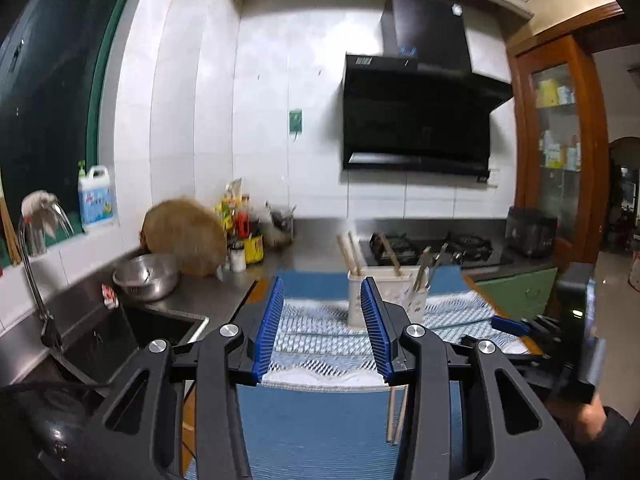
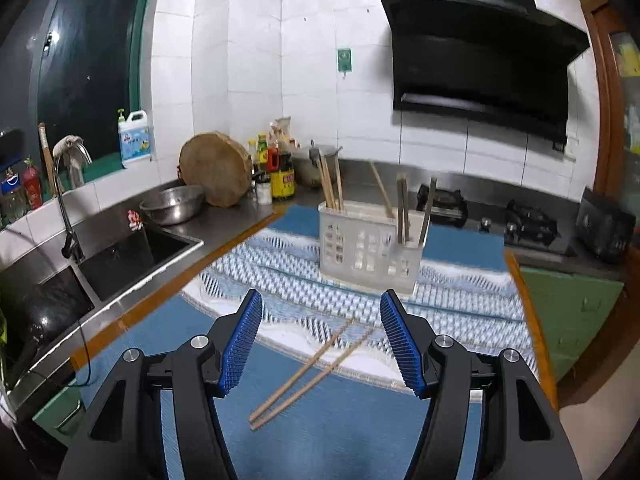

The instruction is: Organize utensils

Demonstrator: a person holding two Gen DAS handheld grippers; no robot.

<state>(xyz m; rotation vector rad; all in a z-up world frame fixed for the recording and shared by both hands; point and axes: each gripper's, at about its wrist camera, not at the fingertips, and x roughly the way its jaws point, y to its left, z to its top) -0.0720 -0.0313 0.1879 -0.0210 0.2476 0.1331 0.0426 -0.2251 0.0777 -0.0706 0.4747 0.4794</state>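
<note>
**Both grippers empty, two chopsticks loose on the mat**

I see my left gripper (image 1: 324, 328) with fingers spread wide, nothing between the ribbed blue pads (image 1: 271, 330). My right gripper (image 2: 321, 344) is also spread wide and empty; same ribbed blue pads (image 2: 242, 340) on black plastic linkages with silver bolts.

The loose chopsticks (image 2: 310, 372) are a pair of thin, light wooden sticks lying side by side on the mat (image 2: 340, 432), diagonal, near its front edge. They sit between the right fingers in that view, below them, not touched. In the left view only their ends show, by the right finger.

The mat is woven fabric: plain blue at the front and back edges, a white and blue patterned band across the middle. It covers a wooden counter (image 2: 160, 304) with an orange-brown edge.

The utensil holder (image 2: 370, 246) is white perforated plastic, rectangular, upright near the mat's back edge. Its left compartment holds several wooden chopsticks; the right end holds darker sticks and metal-looking utensils, all leaning. The middle stick's compartment I can't tell.

Left of the mat: a steel sink (image 2: 132, 256) with a gooseneck tap, a round steel bowl (image 2: 172, 204) at the sink's back corner, and a round wooden chopping block (image 2: 216, 168) leaning on the tiled wall.
</note>
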